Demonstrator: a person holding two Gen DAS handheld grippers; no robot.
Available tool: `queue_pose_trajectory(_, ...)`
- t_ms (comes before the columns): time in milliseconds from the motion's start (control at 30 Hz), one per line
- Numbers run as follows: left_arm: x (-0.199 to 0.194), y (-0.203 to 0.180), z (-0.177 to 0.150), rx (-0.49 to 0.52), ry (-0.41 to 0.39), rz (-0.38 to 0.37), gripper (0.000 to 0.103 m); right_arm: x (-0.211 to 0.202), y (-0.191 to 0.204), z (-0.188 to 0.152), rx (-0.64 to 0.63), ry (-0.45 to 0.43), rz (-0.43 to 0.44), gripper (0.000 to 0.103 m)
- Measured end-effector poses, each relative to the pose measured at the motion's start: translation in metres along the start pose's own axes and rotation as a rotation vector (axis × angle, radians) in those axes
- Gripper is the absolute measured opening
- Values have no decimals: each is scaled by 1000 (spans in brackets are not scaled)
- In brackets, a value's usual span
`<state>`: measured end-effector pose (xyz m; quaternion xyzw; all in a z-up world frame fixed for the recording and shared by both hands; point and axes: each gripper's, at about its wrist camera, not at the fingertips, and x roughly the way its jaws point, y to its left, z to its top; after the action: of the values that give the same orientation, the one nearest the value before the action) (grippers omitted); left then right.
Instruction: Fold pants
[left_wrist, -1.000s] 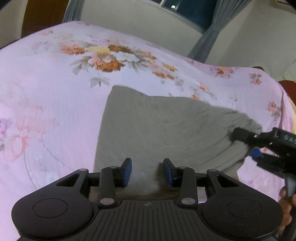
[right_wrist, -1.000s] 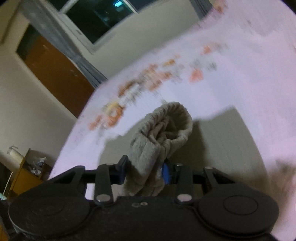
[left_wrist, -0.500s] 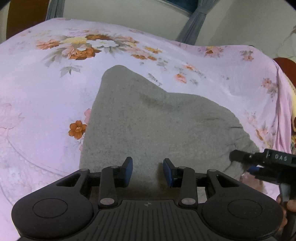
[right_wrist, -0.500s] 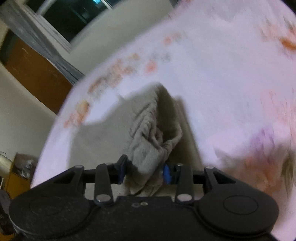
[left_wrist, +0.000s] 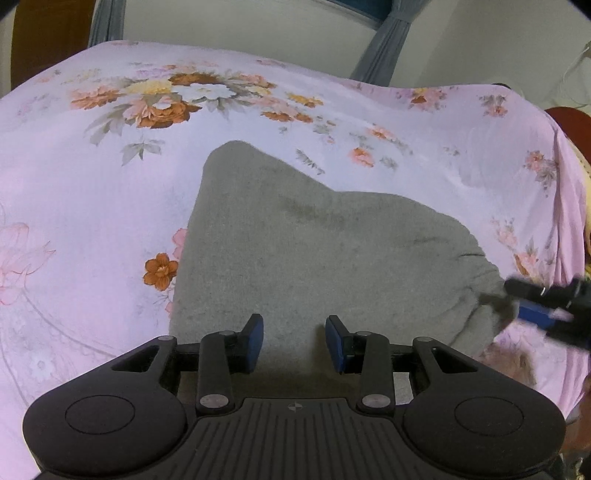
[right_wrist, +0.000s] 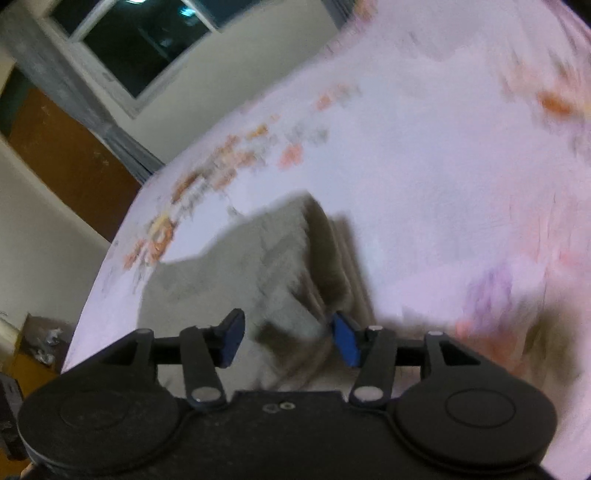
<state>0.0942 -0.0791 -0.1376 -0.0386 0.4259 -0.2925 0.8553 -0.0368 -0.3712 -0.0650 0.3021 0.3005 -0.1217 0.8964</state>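
Left tongs (left_wrist: 293, 341): blue pads set wide apart, holding nothing, hovering low over the near edge of the grey fleece pants (left_wrist: 314, 254). Pants lie folded into a flat, roughly triangular bundle on the pink floral bedsheet (left_wrist: 92, 206), with the gathered end off to the right. Orange flower print just beside the bundle's left edge.

Right tongs (left_wrist: 532, 306) sit at that gathered right end. In the right wrist view the right tongs (right_wrist: 288, 338) are spread wide with fabric lying between and below the pads; the frame is motion-blurred, so I can't tell whether a pad touches cloth, but nothing looks pinched.

Risks, as I judge them:
- Fleece is soft and springy, so the top layer could relax and slide open with nothing pinning it.
- A pad snagging the ribbed end on the way out would drag the bundle off-square.
- Sheet is loose; pushing down could wrinkle it and skew the fold.

Writing: none legible here; marking on the right tongs is blurred.
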Motion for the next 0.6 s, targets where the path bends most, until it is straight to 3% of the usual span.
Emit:
queue_pose_trajectory(133,-6,-11,11,20,-31,-20,37,3,44,17,-181,-51,-2,51)
queue_pose_trajectory(233,-3,-14,19,29,-30,-15,37,18,59,18,-250,-22,-32,48)
queue_pose_trajectory(400,16,-3,0,-3,45,4,37,46,39,-10,-277,77,-132,46)
queue_pose_trajectory(500,12,-7,-18,61,12,1,36,49,21,-25,-254,88,-133,44)
queue_pose_trajectory(600,10,-12,-15,81,19,17,37,48,25,-22,-264,90,-133,44)
